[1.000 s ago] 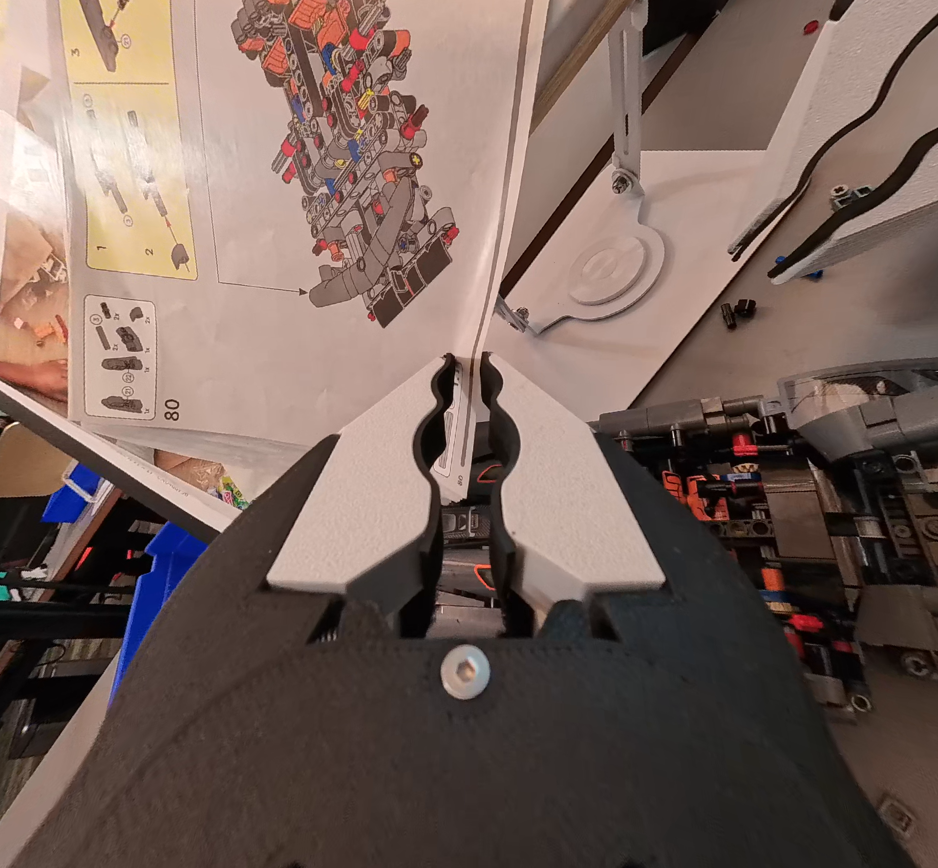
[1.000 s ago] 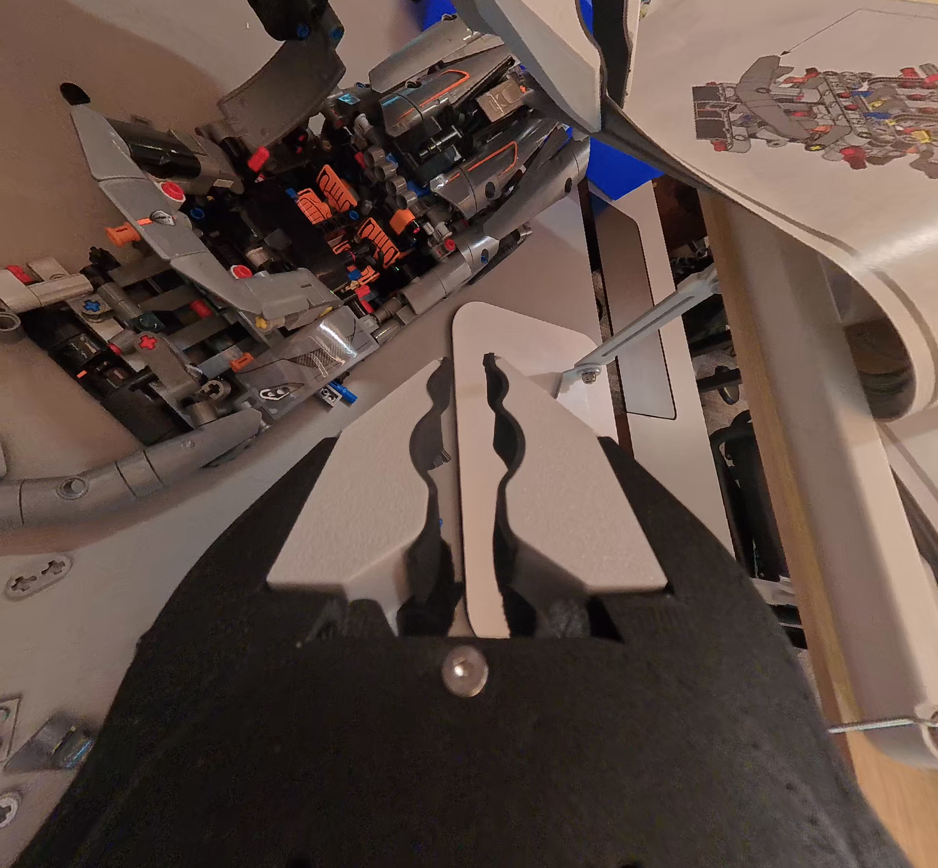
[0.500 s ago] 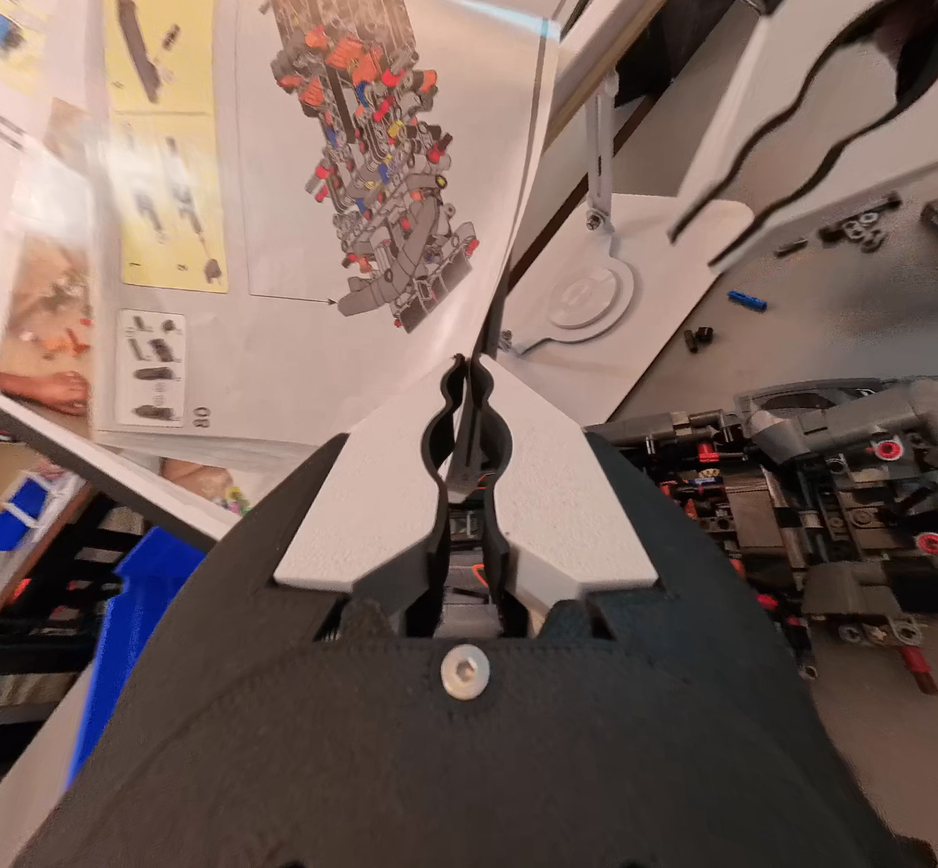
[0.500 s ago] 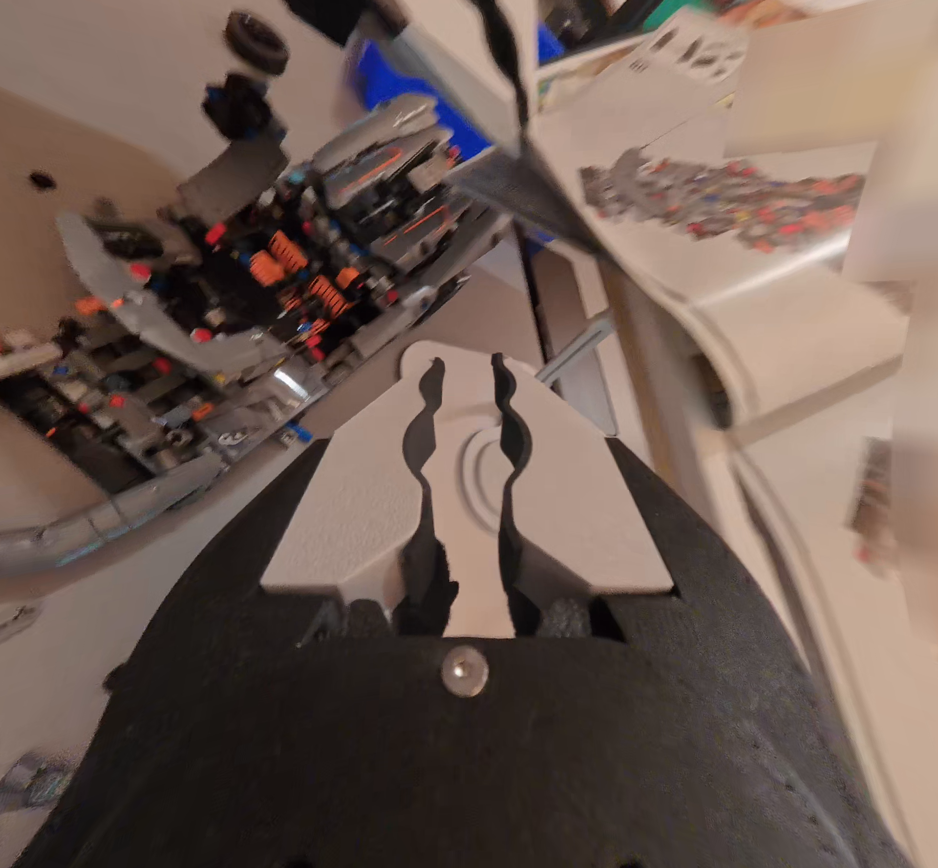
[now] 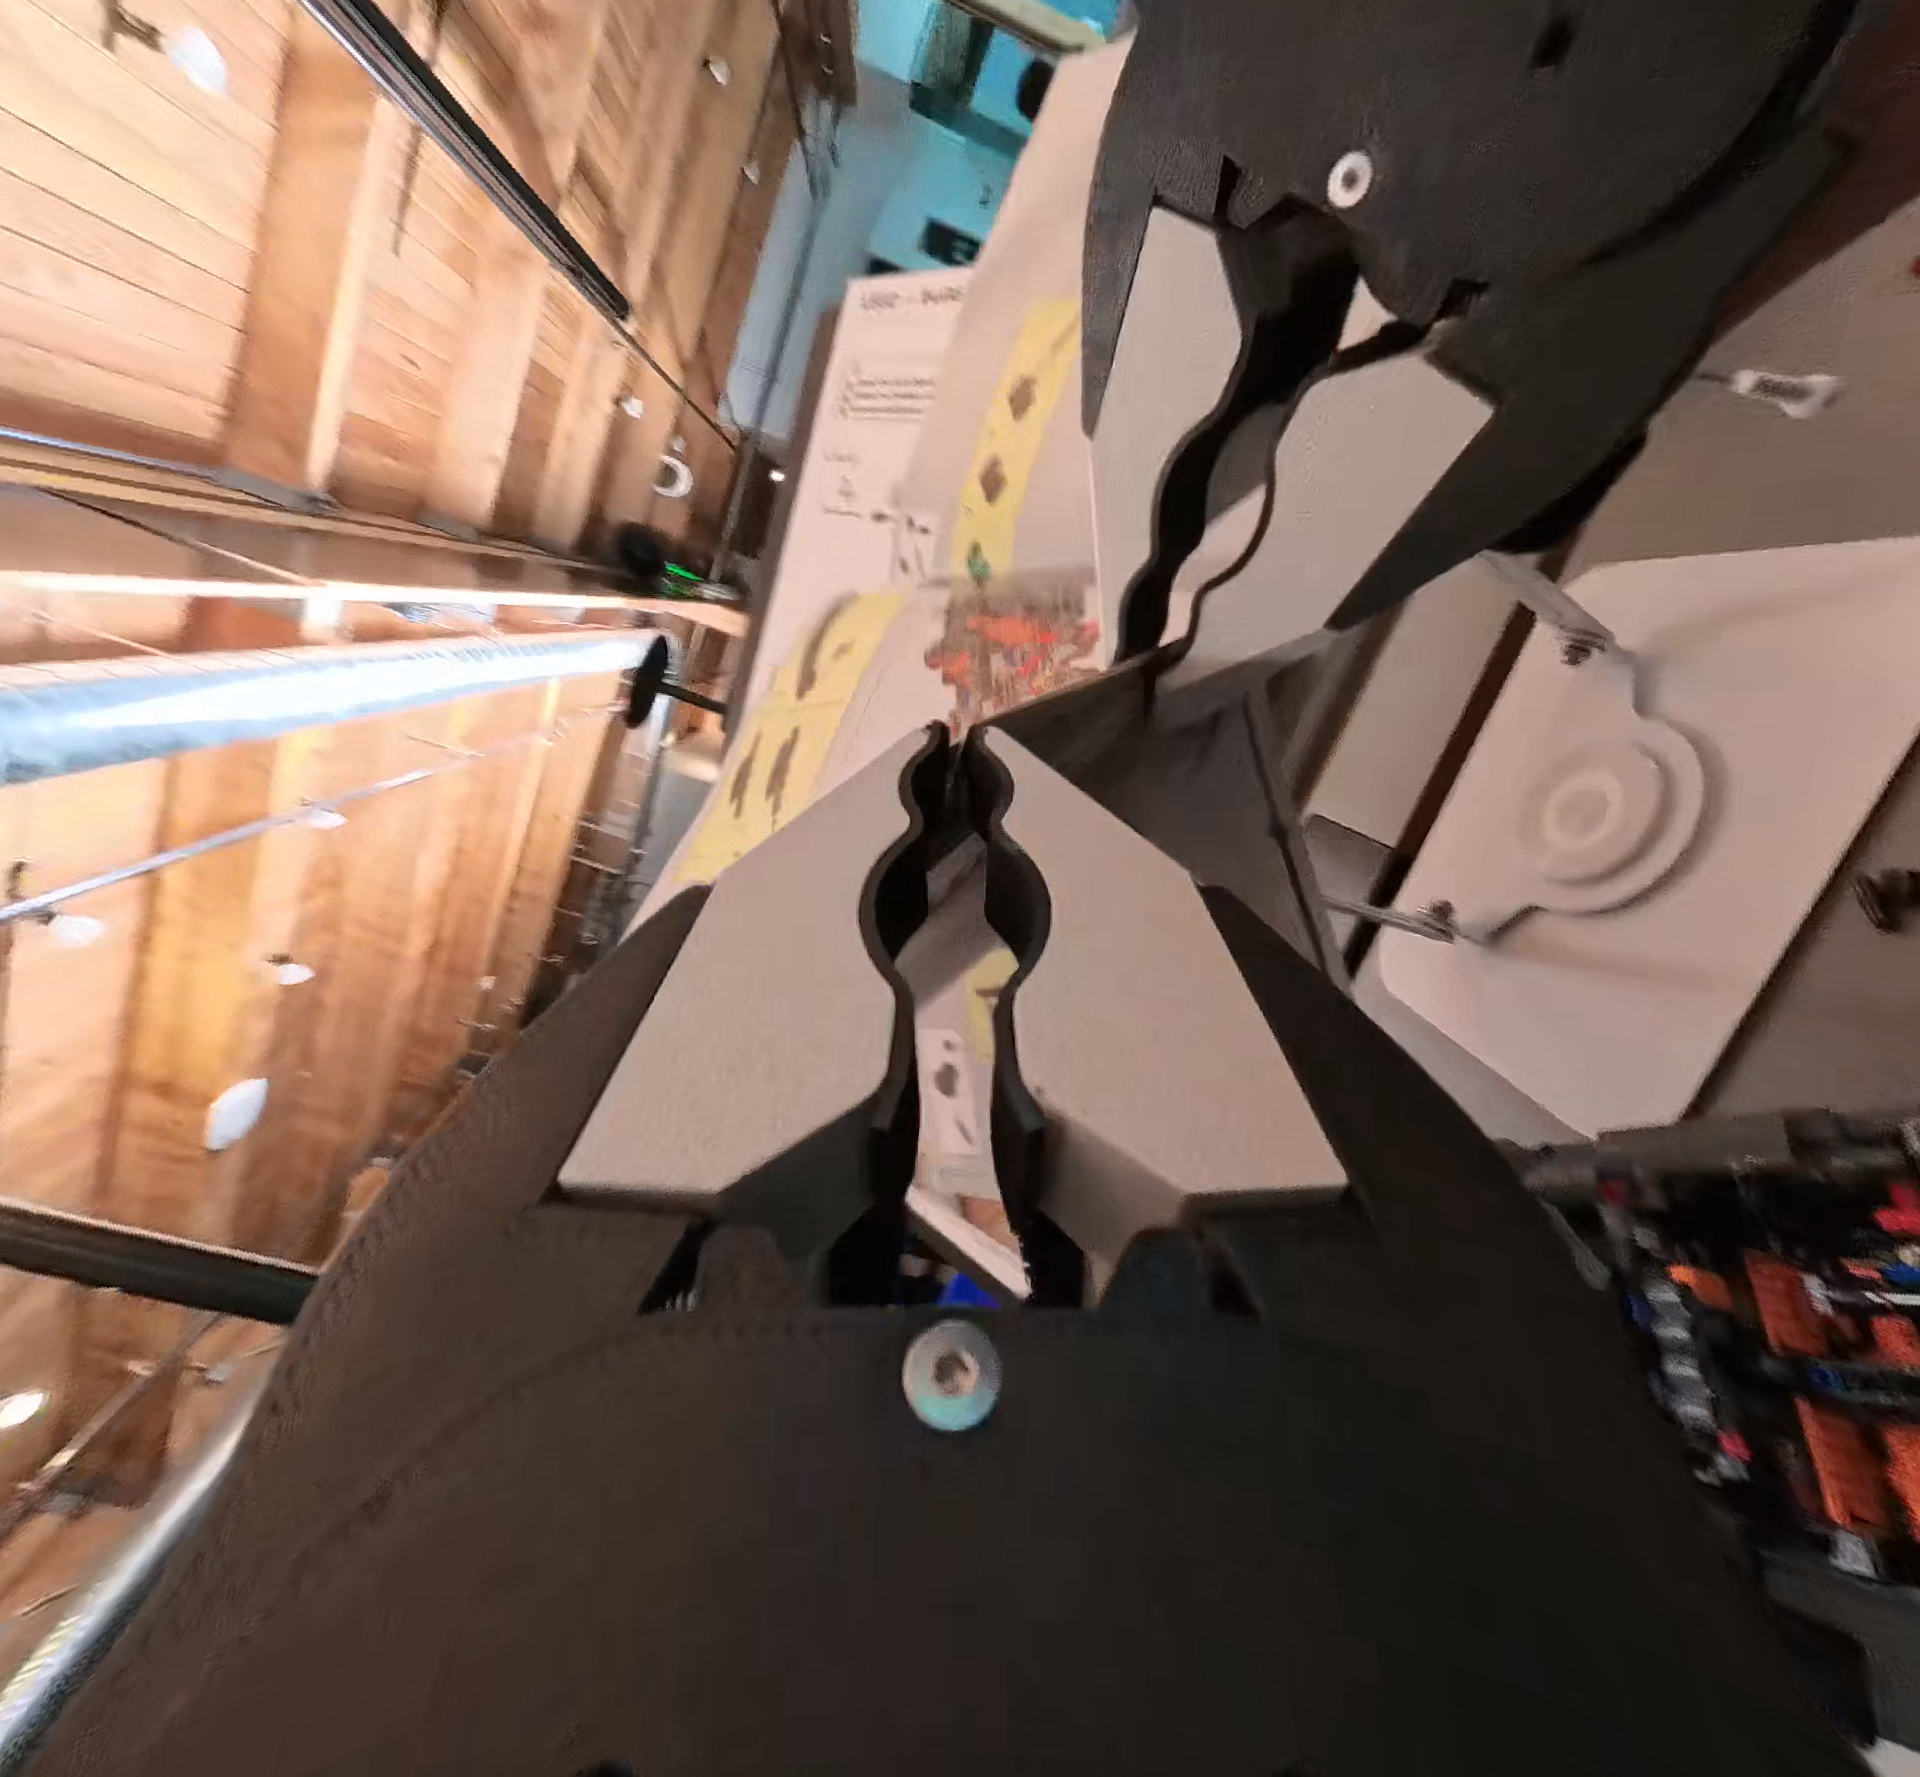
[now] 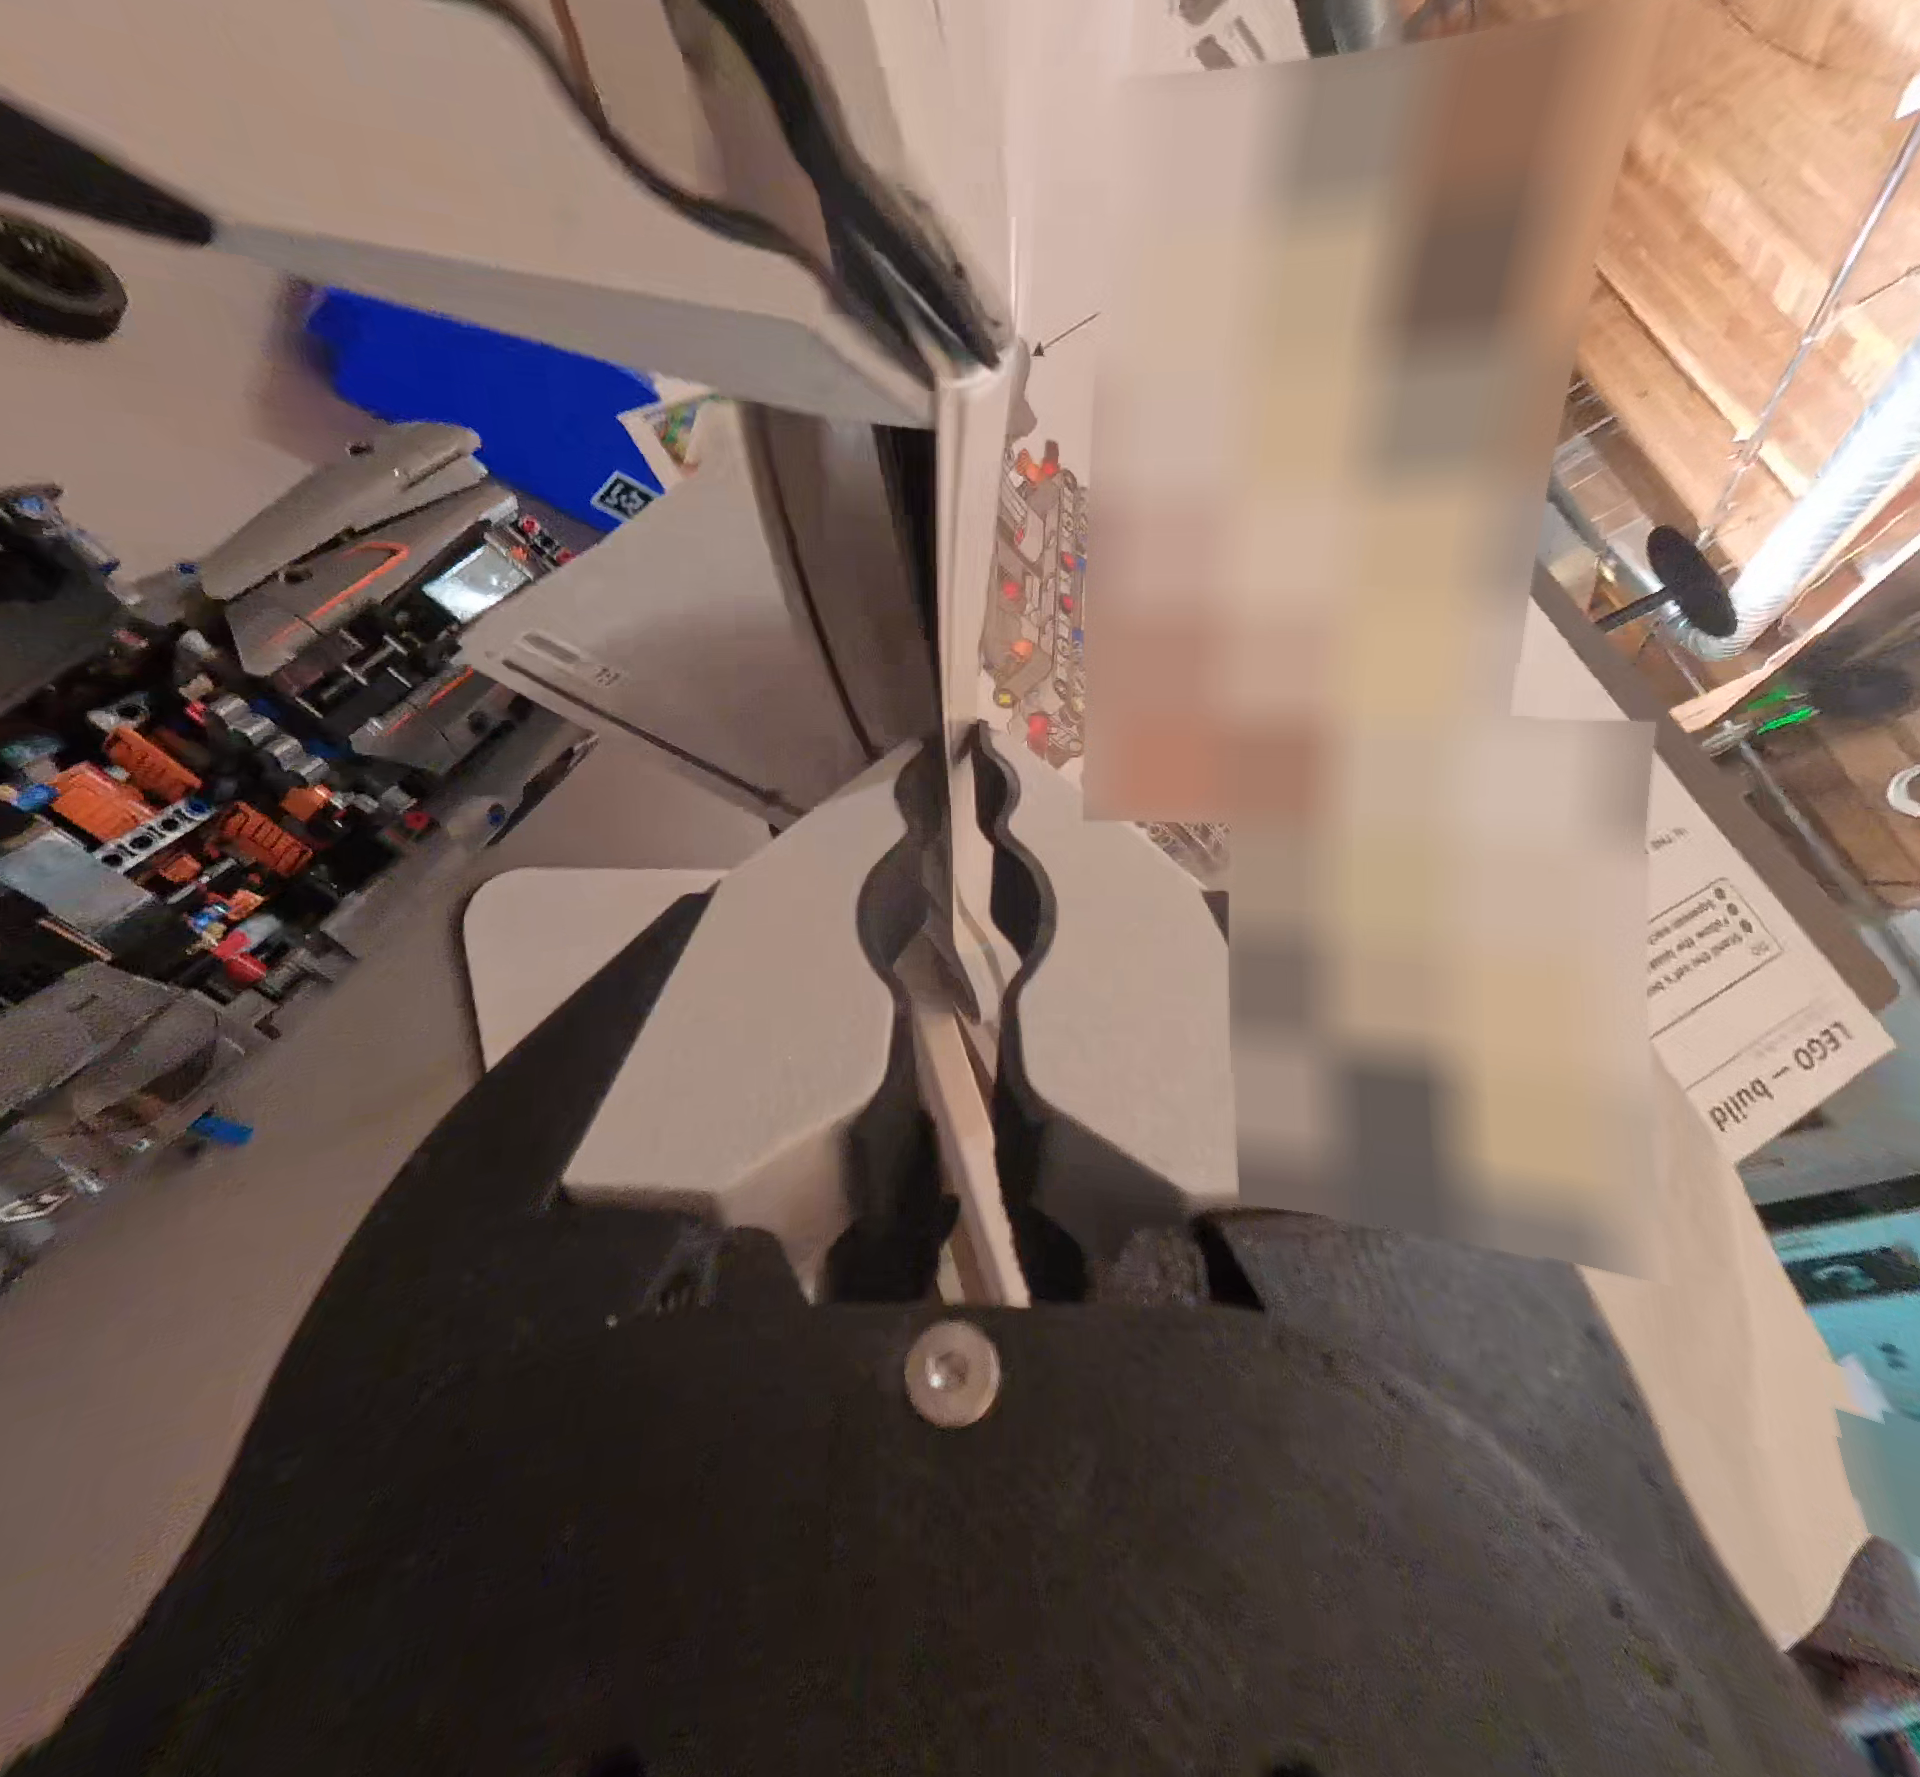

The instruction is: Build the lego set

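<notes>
Lego model (image 6: 156, 792) on grey table (image 6: 208, 1364), both grippers' fingers pinching instruction page (image 6: 961, 584), wooden ceiling (image 5: 312, 273)

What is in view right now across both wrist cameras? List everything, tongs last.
instruction booklet page: one, white with coloured build pictures, upright between both tongs, seen edge-on in the right wrist view
lego model: one, grey and black with orange parts, on the table at left, part-built
table: one, pale grey, below the model
white stand base: one, white plate with a round boss, on the table
blue bin: one, behind the model
black tyre: one, far left
left tongs: shut on the page edge
right tongs: closed around the same page, lower down
</notes>
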Motion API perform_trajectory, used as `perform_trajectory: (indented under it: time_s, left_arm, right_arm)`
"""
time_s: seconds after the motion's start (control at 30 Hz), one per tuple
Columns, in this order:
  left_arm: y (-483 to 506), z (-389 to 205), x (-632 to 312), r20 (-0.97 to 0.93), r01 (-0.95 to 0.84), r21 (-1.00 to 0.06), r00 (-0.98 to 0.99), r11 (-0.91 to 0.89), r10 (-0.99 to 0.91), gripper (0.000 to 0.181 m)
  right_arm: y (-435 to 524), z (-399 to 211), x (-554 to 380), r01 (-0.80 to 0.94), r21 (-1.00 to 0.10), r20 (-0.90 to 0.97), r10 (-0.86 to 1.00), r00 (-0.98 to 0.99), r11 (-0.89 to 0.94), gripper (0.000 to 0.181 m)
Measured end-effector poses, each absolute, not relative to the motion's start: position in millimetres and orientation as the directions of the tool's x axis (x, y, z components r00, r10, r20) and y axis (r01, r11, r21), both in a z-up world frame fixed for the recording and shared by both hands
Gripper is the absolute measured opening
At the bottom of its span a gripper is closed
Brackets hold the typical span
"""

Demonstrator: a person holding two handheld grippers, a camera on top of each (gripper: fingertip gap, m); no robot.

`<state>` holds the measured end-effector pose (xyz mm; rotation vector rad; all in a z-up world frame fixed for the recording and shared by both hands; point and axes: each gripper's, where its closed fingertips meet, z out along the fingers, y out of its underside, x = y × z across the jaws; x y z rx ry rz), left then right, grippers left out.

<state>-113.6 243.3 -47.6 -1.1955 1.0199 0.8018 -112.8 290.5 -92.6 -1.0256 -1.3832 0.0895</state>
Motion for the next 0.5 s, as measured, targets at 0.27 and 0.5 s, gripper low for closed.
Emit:
perform_trajectory:
  time_s: [0.27, 0.5]
  left_arm:
    - [222, -42, -133, -0.87, -0.835, -0.481, 0.491, 0.268, -0.033, 0.016]
    - [263, -116, -164, -0.742, -0.767, -0.639, 0.598, 0.049, -0.303, 0.044]
  right_arm:
    - [302, -78, -89, 0.471, -0.712, 0.686, 0.661, 0.305, 0.521, 0.0]
    - [312, -64, -71, 0.415, -0.778, 0.616, 0.704, 0.353, 0.472, 0.001]
